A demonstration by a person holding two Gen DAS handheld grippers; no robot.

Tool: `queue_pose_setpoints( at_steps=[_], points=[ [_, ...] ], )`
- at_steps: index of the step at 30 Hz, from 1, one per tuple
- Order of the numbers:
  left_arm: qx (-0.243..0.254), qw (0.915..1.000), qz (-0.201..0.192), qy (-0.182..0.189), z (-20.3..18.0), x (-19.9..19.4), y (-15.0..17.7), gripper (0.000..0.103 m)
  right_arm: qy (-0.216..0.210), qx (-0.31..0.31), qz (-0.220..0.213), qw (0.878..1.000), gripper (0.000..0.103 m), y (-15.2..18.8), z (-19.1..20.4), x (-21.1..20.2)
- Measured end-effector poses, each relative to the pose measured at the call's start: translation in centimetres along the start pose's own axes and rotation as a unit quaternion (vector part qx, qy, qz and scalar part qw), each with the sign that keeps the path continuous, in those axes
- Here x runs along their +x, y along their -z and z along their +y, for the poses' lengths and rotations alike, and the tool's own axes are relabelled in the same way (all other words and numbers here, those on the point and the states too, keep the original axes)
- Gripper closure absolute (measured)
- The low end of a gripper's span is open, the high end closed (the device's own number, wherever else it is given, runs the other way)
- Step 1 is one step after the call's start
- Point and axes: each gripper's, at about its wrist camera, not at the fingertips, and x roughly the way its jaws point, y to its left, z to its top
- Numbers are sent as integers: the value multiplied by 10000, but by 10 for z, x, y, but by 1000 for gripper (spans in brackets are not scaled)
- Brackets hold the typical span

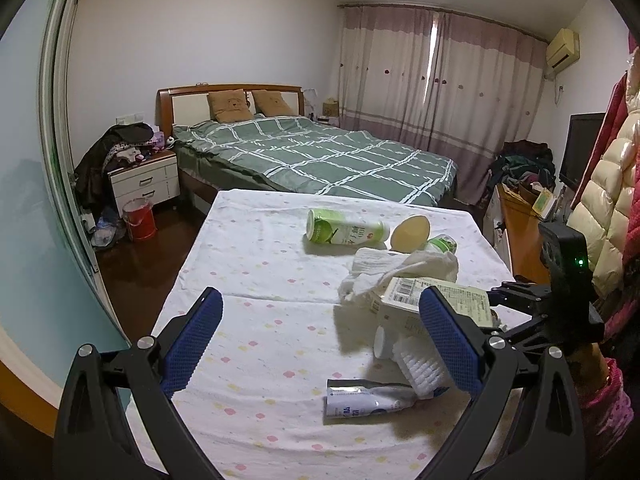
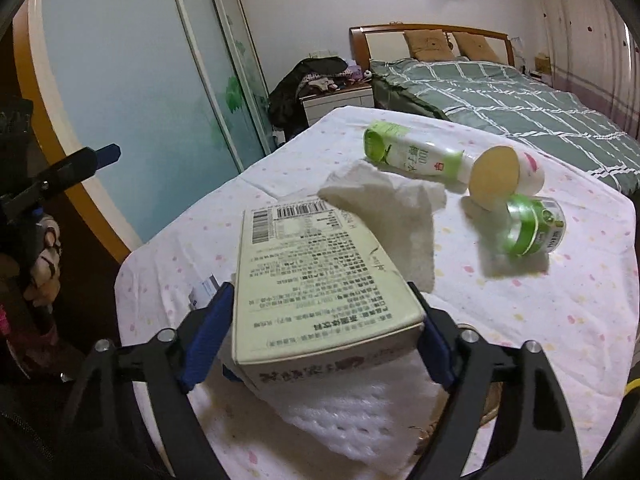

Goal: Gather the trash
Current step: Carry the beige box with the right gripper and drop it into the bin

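Note:
A pale drink carton (image 2: 316, 272) with a barcode lies near the front of the cloth-covered table (image 2: 560, 300), resting on white foam sheet (image 2: 348, 408). My right gripper (image 2: 324, 332) is shut on the carton's near end, one blue pad against each side. Behind it lie a crumpled tissue (image 2: 384, 208), a green-and-white bottle (image 2: 412, 156), a yellow-ended container (image 2: 504, 176) and a clear green-labelled bottle (image 2: 532, 224). My left gripper (image 1: 324, 340) hovers open over the table (image 1: 260, 280), holding nothing. Near its right finger lie a white brush (image 1: 420, 368) and a squeezed tube (image 1: 368, 400).
A green checked bed (image 1: 320, 156) stands beyond the table. A nightstand (image 1: 144, 180) piled with clothes and a red bucket (image 1: 140, 220) are at the left, by a sliding glass door (image 1: 40, 200). Coats (image 1: 608, 200) and a wooden cabinet (image 1: 520, 232) crowd the right.

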Motion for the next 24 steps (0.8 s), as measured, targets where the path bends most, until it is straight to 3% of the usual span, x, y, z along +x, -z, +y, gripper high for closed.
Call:
queue_pose_setpoints(
  at_steps=[13, 16, 19, 24],
  points=[
    [-32, 10000, 16, 68, -3, 5, 2, 6, -202, 308, -904, 9952, 30, -6, 27, -90],
    [46, 9999, 35, 128, -8, 6, 2, 6, 192, 589, -1154, 9914, 30, 0, 14, -115],
    [113, 9997, 55, 193, -14, 10, 4, 6, 849, 998, -1318, 9826, 30, 13, -13, -140],
    [159, 9991, 194, 347, -22, 21, 8, 6, 2251, 1832, -1309, 9480, 30, 55, -69, -176]
  ],
)
